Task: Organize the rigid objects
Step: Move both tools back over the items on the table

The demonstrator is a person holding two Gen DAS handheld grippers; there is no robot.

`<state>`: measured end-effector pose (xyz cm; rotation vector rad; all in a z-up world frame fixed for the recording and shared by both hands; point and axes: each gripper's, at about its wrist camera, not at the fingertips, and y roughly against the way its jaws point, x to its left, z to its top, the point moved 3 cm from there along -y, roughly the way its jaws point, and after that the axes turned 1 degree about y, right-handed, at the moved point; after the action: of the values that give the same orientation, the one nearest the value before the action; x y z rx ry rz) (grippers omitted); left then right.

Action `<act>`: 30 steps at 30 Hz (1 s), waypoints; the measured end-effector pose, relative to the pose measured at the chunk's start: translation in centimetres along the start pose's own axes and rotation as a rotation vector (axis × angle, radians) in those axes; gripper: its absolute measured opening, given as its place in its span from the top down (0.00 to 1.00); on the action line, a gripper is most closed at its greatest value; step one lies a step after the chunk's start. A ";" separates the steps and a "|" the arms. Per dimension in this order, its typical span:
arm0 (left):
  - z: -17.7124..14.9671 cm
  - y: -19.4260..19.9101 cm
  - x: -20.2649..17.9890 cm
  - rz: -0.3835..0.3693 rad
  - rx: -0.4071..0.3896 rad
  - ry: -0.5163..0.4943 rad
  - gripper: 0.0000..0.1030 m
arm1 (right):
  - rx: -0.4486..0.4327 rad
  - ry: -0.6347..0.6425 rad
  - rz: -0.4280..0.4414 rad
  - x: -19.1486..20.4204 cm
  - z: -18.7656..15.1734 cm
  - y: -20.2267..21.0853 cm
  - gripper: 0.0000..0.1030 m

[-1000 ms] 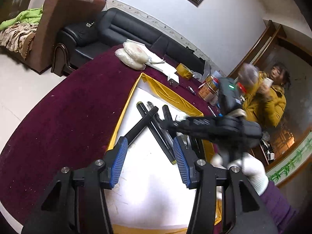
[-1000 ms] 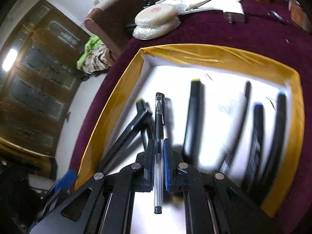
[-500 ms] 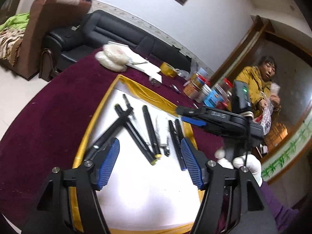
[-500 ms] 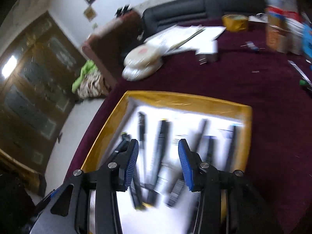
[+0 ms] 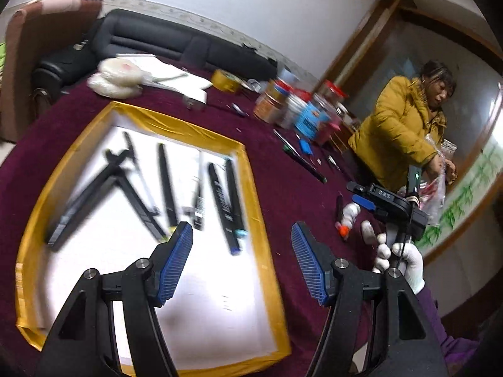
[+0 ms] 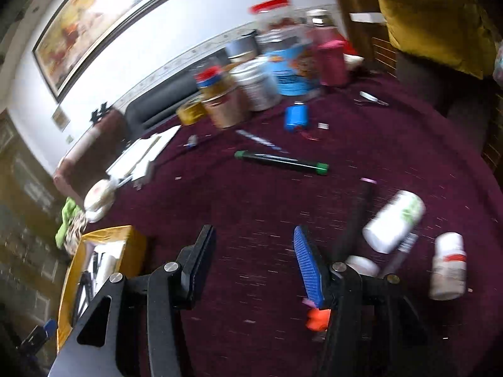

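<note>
A shallow tray with a yellow rim [image 5: 254, 188] and white floor holds several black pens and markers [image 5: 221, 194] lying side by side. My left gripper [image 5: 242, 257] is open and empty above the tray's right part. My right gripper [image 6: 254, 257] is open and empty over the maroon tablecloth, right of the tray [image 6: 125, 235]. A black marker with green ends [image 6: 283, 160] lies ahead of it. A dark pen [image 6: 358, 216], white bottles [image 6: 393, 220] and an orange-tipped item [image 6: 317, 319] lie by its right finger.
Jars and tins [image 6: 251, 84] stand at the table's far side, with a blue item [image 6: 297, 116] and a yellow tape roll [image 6: 188, 111]. A person in a yellow jacket [image 5: 402, 132] stands at the right. Papers and white bags [image 5: 116, 75] lie at the back left.
My right gripper let go of the clear pen into the tray, opened and swung right to the loose items on the cloth. My left gripper turned right and stays open.
</note>
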<state>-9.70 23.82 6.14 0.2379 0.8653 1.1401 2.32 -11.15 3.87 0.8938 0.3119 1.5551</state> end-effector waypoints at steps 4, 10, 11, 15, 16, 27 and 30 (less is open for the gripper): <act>-0.7 -1.4 -2.9 -0.018 0.051 -0.059 0.38 | -0.011 -0.044 -0.007 -2.9 -0.1 0.4 0.55; -1.6 -3.6 -6.2 -0.033 0.122 -0.119 0.38 | -0.039 -0.054 -0.029 -5.8 1.0 0.4 0.54; -1.7 -4.0 -6.6 -0.037 0.132 -0.123 0.38 | -0.038 -0.052 -0.036 -6.2 1.2 0.5 0.53; -2.1 -6.0 -8.3 -0.051 0.179 -0.141 0.38 | -0.051 -0.039 -0.071 -8.1 1.8 0.4 0.51; -2.3 -6.5 -8.8 -0.052 0.192 -0.147 0.38 | -0.055 -0.034 -0.081 -8.5 1.9 0.3 0.51; -3.6 -11.7 -13.4 -0.080 0.307 -0.203 0.38 | -0.082 -0.054 -0.091 -11.5 1.8 -0.3 0.49; -4.1 -13.3 -14.5 -0.091 0.338 -0.210 0.38 | -0.093 -0.061 -0.098 -11.8 1.9 -0.1 0.49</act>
<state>-5.43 4.46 2.71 0.5806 0.8687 0.8625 3.12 -22.66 0.86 0.8393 0.2347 1.4379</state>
